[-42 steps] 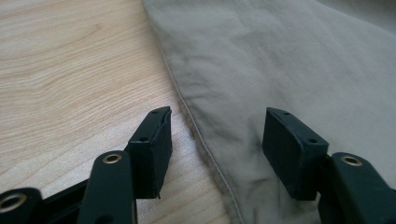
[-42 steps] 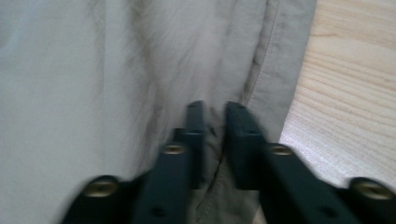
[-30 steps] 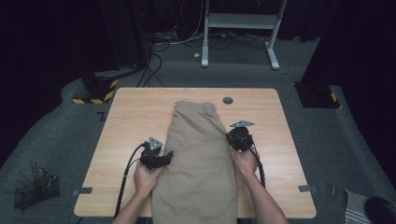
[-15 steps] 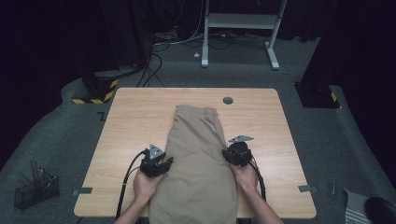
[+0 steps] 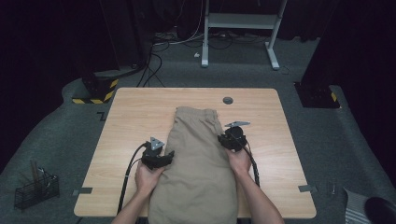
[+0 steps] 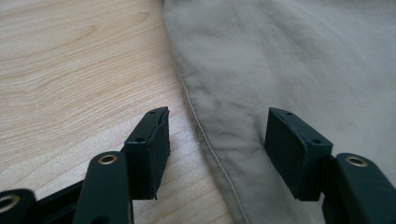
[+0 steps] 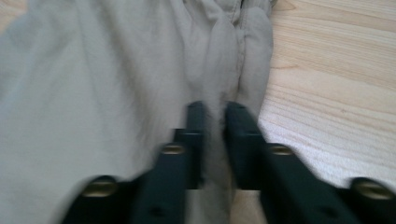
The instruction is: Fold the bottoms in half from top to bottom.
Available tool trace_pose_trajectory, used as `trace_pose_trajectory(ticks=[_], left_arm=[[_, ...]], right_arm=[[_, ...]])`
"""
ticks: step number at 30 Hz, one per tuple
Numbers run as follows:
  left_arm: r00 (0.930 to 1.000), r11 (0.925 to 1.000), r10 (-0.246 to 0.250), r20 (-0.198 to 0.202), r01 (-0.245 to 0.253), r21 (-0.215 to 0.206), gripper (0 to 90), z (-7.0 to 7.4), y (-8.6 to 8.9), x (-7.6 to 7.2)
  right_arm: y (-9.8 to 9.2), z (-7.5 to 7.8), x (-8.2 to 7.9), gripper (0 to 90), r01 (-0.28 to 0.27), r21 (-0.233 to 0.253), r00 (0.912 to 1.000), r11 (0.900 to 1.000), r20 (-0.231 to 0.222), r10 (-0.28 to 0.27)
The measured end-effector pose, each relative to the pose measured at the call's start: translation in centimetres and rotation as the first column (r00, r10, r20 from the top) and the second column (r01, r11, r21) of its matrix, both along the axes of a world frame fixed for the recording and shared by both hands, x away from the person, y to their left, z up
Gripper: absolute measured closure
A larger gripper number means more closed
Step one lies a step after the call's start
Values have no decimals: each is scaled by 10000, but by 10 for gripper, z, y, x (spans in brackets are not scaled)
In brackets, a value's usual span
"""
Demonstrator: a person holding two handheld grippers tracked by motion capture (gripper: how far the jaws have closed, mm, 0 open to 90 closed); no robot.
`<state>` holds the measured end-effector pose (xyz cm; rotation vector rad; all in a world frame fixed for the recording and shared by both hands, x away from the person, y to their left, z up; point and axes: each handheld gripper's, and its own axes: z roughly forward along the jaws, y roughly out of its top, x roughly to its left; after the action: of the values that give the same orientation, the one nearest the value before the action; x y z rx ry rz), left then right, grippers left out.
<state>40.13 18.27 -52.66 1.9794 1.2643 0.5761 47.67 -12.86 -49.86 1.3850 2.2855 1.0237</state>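
A folded khaki garment (image 5: 198, 163) lies lengthwise down the middle of the wooden table (image 5: 135, 107), its near end hanging over the front edge. My left gripper (image 5: 167, 156) is at the garment's left edge. It stands open, its jaws straddling the stitched hem (image 6: 205, 135), one over bare wood and one over the cloth (image 6: 289, 56). My right gripper (image 5: 224, 140) is at the garment's right edge and is shut on a raised fold of the fabric (image 7: 93, 70). The fold is pinched between its jaws (image 7: 215, 109).
A round grommet hole (image 5: 228, 100) sits near the table's far edge. On the floor are a wire basket (image 5: 35, 186) at the left, a yellow-and-black base (image 5: 93, 91) with cables, and a white desk frame (image 5: 238, 21) behind.
Both grippers dipped toward the near edge, then moved back away along the garment's sides. The garment's far edge has slid slightly toward the person.
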Motion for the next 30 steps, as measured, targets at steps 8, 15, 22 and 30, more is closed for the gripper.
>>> trace_pose_trajectory(ticks=[8,15,22,30], left_arm=[[10000,10000,-23,-16,23,-11,399,0,0,0],[9992,9984,-111,-378,89,-563,416,4,7,-1],[9888,9873,-1487,155,1493,-535,414,32,-3,-36],[9804,9820,-1887,-570,1885,-98,397,7,-20,-44]], right_arm=[[-22,-13,16,797,764,-479,9964,9959,-326,-780],[-29,4,-13,587,913,415,9950,9950,377,-929],[-21,11,-86,540,-752,501,9919,9959,1060,695],[-6,-19,-105,495,-1408,-319,9879,9895,611,1425]])
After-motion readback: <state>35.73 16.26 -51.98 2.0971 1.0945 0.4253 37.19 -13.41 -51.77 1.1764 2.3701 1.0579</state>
